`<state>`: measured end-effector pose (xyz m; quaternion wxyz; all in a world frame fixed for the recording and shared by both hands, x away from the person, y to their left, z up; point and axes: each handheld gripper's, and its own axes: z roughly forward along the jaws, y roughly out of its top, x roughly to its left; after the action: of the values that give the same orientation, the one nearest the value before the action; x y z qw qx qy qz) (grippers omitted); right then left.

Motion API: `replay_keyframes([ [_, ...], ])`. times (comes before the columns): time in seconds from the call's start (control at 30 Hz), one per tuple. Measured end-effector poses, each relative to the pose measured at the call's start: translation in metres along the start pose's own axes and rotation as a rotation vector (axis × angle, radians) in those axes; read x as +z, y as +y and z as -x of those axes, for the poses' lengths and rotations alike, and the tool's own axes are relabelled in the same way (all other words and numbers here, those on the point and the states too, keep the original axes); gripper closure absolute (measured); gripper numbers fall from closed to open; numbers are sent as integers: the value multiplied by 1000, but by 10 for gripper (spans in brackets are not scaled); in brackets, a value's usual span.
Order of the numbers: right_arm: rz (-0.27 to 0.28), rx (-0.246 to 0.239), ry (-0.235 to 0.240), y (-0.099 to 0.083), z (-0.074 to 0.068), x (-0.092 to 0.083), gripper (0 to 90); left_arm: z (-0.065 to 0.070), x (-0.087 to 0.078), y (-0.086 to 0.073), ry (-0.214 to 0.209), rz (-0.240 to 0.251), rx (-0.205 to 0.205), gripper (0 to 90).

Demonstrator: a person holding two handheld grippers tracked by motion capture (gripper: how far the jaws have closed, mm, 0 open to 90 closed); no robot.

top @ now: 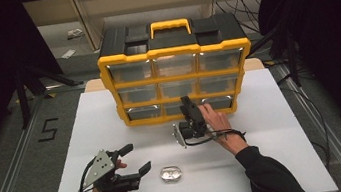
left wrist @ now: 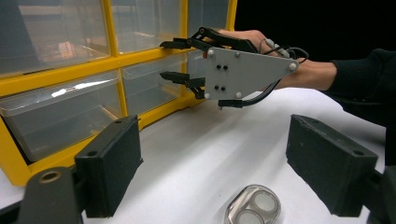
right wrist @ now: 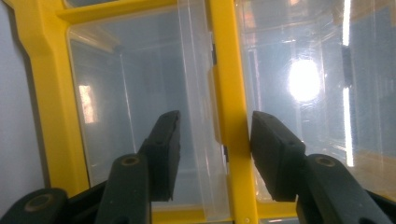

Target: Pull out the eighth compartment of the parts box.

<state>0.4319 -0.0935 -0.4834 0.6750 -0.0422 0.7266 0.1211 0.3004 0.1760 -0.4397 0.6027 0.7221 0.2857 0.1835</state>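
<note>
While the left gripper [top: 134, 157] hovers at seven o'clock on the tabletop [top: 274, 127] with jaws released, a small shiny tin [top: 171, 174] lies just beside it at six o'clock. The right gripper [top: 186, 105], jaws also spread and empty, reaches toward the bottom-row drawers of the yellow cabinet [top: 172, 51] at twelve o'clock.

parted jaws astride a clear drawer [right wrist: 140, 116] lip, yellow frame [right wrist: 231, 116]
</note>
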Motion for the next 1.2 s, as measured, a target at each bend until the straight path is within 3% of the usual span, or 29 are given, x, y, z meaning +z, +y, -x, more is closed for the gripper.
replay_keyframes([
  [0.37,7,-37,-44,3,-2,-1,640,1,0,0,-5,-2,-2,181],
  [0.73,31,-60,-60,1,-3,-4,656,0,0,1,-3,3,-4,182],
  [0.83,17,-63,-33,1,-4,-8,711,0,-1,1,-3,4,-5,182],
  [0.87,39,-61,-38,0,-5,-9,742,-1,-1,1,-3,4,-3,182],
  [1.2,43,-67,-19,1,-4,-13,775,-1,-1,1,-3,3,-4,182],
])
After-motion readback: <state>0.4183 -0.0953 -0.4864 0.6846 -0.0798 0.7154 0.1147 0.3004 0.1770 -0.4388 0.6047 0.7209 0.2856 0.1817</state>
